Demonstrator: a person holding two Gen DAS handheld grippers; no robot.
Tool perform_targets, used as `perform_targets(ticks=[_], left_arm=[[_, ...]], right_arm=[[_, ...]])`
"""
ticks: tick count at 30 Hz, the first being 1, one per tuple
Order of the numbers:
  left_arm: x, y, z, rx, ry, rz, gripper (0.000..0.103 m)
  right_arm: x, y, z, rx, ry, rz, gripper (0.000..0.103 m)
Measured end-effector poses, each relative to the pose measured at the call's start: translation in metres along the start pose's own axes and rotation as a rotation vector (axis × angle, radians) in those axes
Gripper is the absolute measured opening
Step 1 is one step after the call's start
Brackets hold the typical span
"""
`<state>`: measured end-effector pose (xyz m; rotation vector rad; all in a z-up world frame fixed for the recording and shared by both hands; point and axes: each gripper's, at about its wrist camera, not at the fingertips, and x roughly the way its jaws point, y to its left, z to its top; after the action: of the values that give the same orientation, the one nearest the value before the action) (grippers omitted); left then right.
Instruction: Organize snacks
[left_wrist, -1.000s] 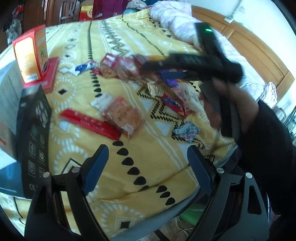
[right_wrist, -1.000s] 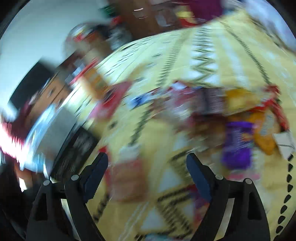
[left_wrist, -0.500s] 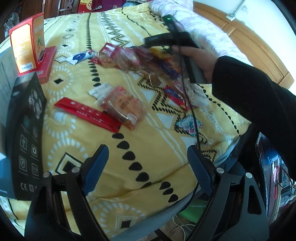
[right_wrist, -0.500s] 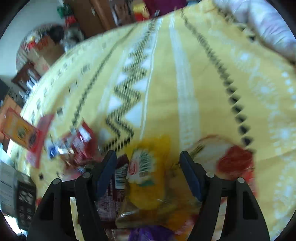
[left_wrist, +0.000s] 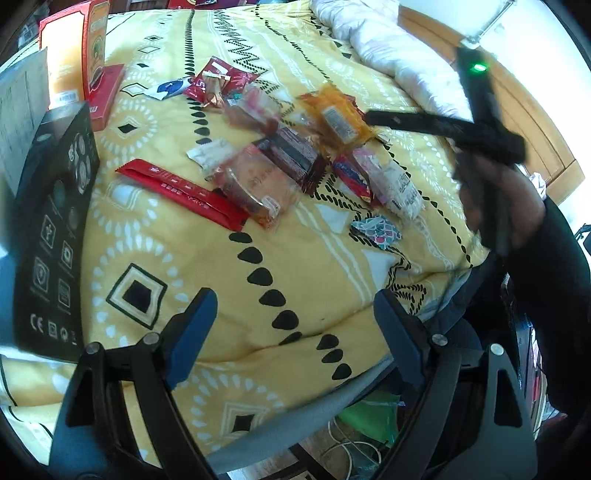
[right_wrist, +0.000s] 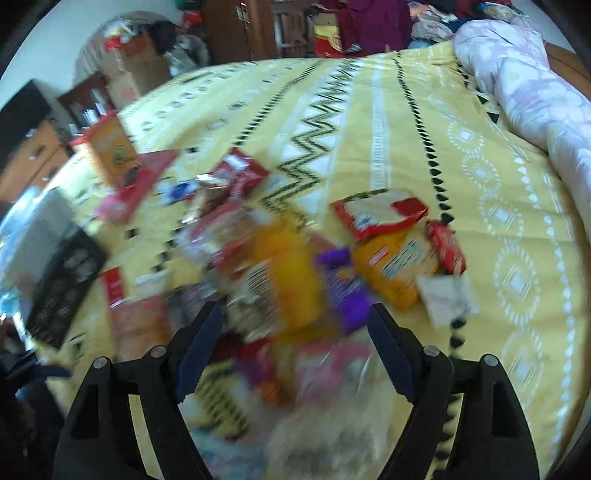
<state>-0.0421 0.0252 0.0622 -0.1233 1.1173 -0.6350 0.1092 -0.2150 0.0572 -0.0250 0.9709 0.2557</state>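
Left wrist view: we see the snack pile (left_wrist: 295, 147) spread on the yellow patterned bedspread (left_wrist: 258, 295). Landmark is the long red stick pack (left_wrist: 181, 192). Touching its right end lies a clear-wrapped pastry (left_wrist: 255, 184); beyond that a dark maroon packet (left_wrist: 295, 155), then an orange packet (left_wrist: 336, 118). A small teal wrapper (left_wrist: 376, 229) sits apart, right of the stick pack. An upright orange box (left_wrist: 74, 55) stands far left of it, a black carton (left_wrist: 51, 229) nearer left. Our left gripper (left_wrist: 291, 325) hangs above bare bedspread on the near side of the stick pack, jaws wide, nothing between them. Our right hand (left_wrist: 495, 199) holds its tool raised at the right, above the pile.

Right wrist view: mostly motion-blurred. The right gripper (right_wrist: 291, 336) points down at the pile, jaws opening; yellow packet (right_wrist: 291, 273) and purple packet (right_wrist: 343, 284) show between the fingers, but the pads aren't touching them. A red-and-white bag (right_wrist: 380, 214) lies sharp beyond.
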Motion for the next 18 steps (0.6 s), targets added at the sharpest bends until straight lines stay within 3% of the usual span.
perform_targets(ticks=[4, 5, 10, 13, 14, 18], left_arm=[[0.0, -0.003, 0.001, 0.004, -0.005, 0.007, 0.087], [0.001, -0.004, 0.001, 0.004, -0.004, 0.012, 0.087], [0.0, -0.002, 0.002, -0.001, 0.0, 0.03, 0.087], [0.0, -0.001, 0.0, -0.005, -0.001, 0.033, 0.087], [0.001, 0.0, 0.0, -0.007, 0.004, 0.033, 0.087], [0.003, -0.002, -0.003, -0.001, 0.014, 0.03, 0.087]], right_arm=[[-0.005, 0.036, -0.025, -0.084, -0.002, 0.048, 0.083], [0.001, 0.043, -0.027, -0.105, 0.007, 0.096, 0.083], [0.049, 0.078, -0.027, -0.166, 0.066, 0.126, 0.082], [0.051, 0.094, -0.022, -0.099, 0.053, 0.344, 0.084], [0.055, 0.099, -0.022, -0.099, 0.075, 0.37, 0.086], [0.085, 0.119, -0.032, -0.144, 0.153, 0.325, 0.085]])
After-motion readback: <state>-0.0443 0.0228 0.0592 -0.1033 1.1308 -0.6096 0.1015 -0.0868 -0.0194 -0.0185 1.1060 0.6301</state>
